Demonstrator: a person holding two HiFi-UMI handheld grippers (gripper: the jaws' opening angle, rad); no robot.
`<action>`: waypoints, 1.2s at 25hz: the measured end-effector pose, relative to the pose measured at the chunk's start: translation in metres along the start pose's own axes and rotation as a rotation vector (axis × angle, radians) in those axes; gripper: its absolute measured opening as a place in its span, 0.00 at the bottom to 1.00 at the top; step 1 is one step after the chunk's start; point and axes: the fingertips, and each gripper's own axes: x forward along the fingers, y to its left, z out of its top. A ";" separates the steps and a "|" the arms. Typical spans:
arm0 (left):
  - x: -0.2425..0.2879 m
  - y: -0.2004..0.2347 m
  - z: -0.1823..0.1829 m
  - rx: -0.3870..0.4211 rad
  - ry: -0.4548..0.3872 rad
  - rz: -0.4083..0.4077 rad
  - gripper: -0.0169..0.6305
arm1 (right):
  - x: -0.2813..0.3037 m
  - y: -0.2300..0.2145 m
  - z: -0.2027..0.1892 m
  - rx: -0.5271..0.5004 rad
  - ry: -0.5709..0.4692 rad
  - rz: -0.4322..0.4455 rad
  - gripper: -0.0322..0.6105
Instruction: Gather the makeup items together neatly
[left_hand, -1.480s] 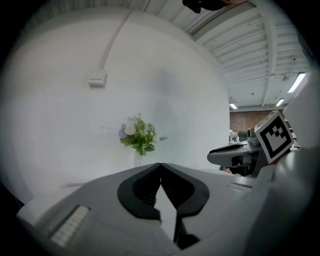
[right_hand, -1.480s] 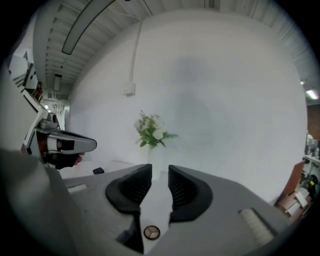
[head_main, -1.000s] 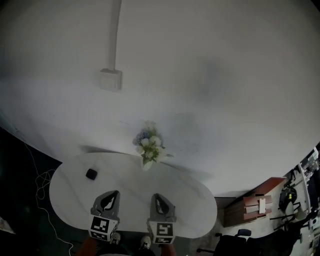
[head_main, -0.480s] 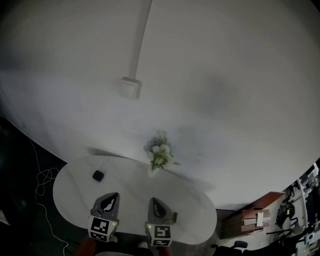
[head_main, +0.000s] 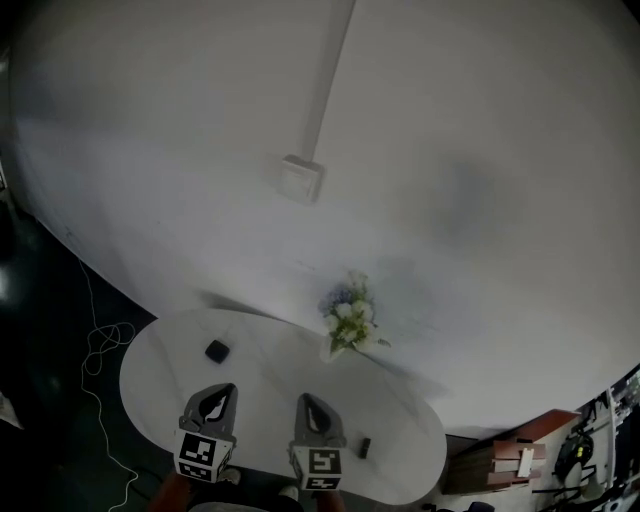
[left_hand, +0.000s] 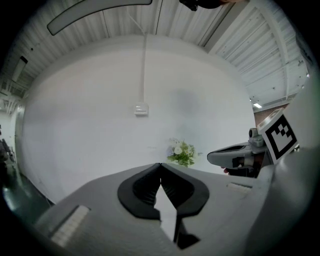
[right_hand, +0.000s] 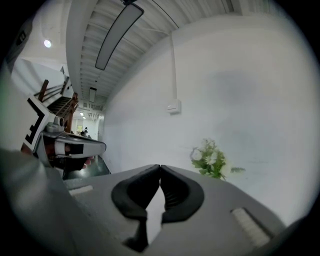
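Holding my left gripper (head_main: 221, 390) and right gripper (head_main: 306, 399) over the table (head_main: 270, 372), jaws pressed together, empty; small black case (head_main: 216, 350) lies ahead of my left, slim dark stick (head_main: 364, 447) just beside my right, pointing away

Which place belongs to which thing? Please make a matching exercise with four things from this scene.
Things:
1 flowers
2 black square item
3 small dark item
4 white box

Places:
a on the wall
b on the table, right of the right gripper
c at the table's far edge
d on the table, ahead of the left gripper

Pairs: 1-c, 2-d, 3-b, 4-a
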 end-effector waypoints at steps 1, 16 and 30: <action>-0.001 0.009 -0.002 -0.005 0.004 0.019 0.04 | 0.008 0.007 -0.001 -0.003 0.003 0.021 0.06; -0.035 0.132 -0.058 -0.119 0.102 0.320 0.04 | 0.120 0.127 -0.022 -0.058 0.087 0.409 0.29; -0.004 0.199 -0.148 -0.214 0.208 0.410 0.04 | 0.242 0.168 -0.124 -0.134 0.296 0.539 0.52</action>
